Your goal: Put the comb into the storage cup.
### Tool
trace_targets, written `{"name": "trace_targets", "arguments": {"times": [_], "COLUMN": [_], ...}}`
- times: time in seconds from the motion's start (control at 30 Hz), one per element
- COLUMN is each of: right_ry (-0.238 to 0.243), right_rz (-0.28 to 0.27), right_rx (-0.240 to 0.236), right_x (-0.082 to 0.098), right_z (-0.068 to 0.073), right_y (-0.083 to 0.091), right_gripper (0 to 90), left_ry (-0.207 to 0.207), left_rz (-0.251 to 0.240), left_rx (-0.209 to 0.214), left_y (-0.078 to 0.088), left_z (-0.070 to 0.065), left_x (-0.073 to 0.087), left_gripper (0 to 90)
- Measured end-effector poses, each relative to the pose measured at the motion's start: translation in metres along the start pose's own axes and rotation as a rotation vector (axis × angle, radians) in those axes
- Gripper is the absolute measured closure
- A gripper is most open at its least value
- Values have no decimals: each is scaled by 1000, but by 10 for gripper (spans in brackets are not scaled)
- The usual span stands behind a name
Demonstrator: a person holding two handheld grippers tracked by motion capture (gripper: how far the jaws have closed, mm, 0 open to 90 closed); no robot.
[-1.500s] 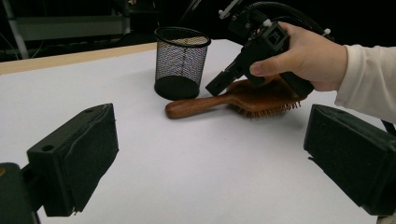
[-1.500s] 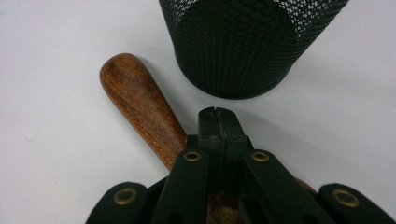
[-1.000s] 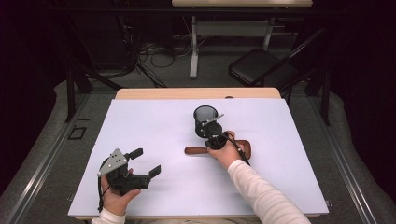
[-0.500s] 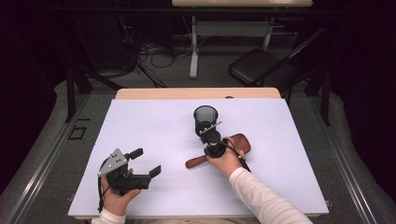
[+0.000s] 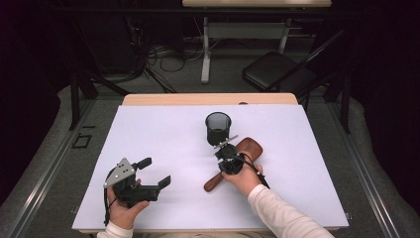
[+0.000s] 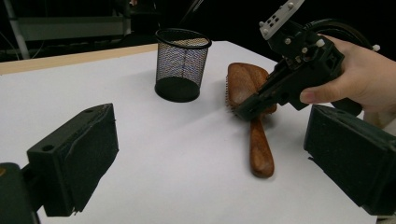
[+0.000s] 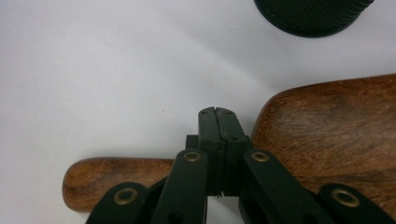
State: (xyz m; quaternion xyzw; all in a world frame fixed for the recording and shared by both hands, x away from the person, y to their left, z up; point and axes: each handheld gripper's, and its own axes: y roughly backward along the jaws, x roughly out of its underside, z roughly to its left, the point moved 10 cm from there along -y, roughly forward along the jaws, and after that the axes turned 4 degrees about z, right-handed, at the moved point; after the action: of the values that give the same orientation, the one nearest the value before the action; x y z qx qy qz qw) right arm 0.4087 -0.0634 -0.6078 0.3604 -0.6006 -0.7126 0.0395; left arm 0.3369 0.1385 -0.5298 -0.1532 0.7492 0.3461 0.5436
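White sheeting covers the table [image 5: 148, 129], with dark floor, cables and a folding chair [image 5: 277, 74] behind it.

On that sheet lies a wooden brush [image 5: 246, 153], right of the middle, its broad head pointing away toward the far right and its handle running back toward the person. In the left gripper view the brush [image 6: 254, 121] lies bristle side down, the smooth wooden back up, and its handle end rests bare on the sheet.

Over the neck of the brush sits the right gripper [image 5: 224, 151], held in the person's right hand [image 5: 245, 178]. In the right gripper view its jaws are pressed together, pad against pad, with nothing between them; their tips [image 7: 217, 116] hover at the spot where the handle meets the head of the brush [image 7: 336, 126]. Whether the tips touch the wood I cannot tell. In the left gripper view the right gripper [image 6: 247, 109] tilts down onto the near edge of the head.

Just beyond the brush stands a black mesh cup [image 5: 218, 127], upright, near the head but apart from it.

Well off to the left, near the front edge, the left hand [image 5: 124, 208] holds the left gripper [image 5: 154, 172] low over the sheet, jaws wide apart and empty, pointing toward the brush.
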Motion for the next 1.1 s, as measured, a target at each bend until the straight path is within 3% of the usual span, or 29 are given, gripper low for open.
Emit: {"name": "trace_targets", "arguments": {"times": [0.37,1.1], "right_ry": [-13,-29], "right_rz": [-21,-27], "right_rx": [-28,-32], "right_x": [11,29], "right_z": [-5,-13], "right_y": [11,21], "right_gripper": [900,900], "left_ry": [-2,-3], "left_rz": [1,-1], "left_rx": [-1,-1], "left_y": [0,0], "left_z": [0,0], "left_x": [0,0], "left_gripper": [30,30]}}
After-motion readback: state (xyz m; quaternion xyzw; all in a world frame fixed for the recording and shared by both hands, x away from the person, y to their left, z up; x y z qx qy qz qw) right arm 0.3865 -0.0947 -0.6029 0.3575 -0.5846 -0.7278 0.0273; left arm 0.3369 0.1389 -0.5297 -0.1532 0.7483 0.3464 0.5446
